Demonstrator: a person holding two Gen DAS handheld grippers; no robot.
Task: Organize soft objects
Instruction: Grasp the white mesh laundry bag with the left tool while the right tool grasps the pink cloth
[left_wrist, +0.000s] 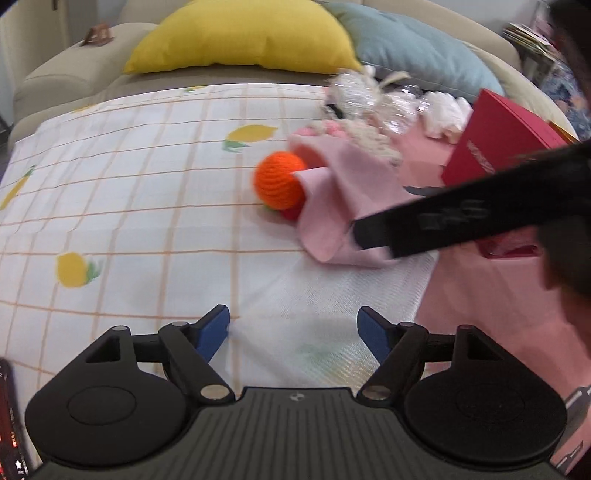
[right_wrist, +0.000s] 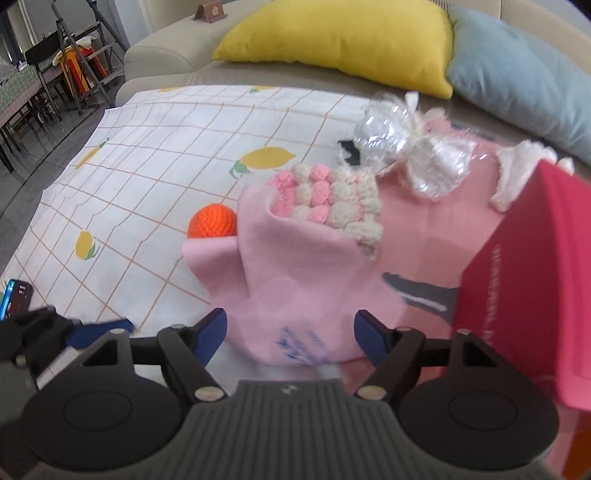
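A pink cloth (right_wrist: 291, 266) lies bunched on the sofa, also in the left wrist view (left_wrist: 343, 206). An orange crocheted ball (left_wrist: 279, 181) sits against its left edge and shows in the right wrist view (right_wrist: 212, 221). A pink and cream bobble knit (right_wrist: 328, 199) lies on the cloth's far side. My right gripper (right_wrist: 290, 332) is open with its jaws either side of the cloth's near end; in the left wrist view its black fingers (left_wrist: 443, 221) reach over the cloth. My left gripper (left_wrist: 293, 332) is open and empty above the lemon-print sheet (left_wrist: 147, 203).
A red box (right_wrist: 528, 295) stands at the right. Clear crinkled wrap (right_wrist: 402, 144) and white fluffy pieces (right_wrist: 517, 173) lie behind the cloth. A yellow cushion (right_wrist: 343, 40) and a blue cushion (right_wrist: 524, 70) lean on the sofa back. A phone (right_wrist: 14, 299) lies at the left.
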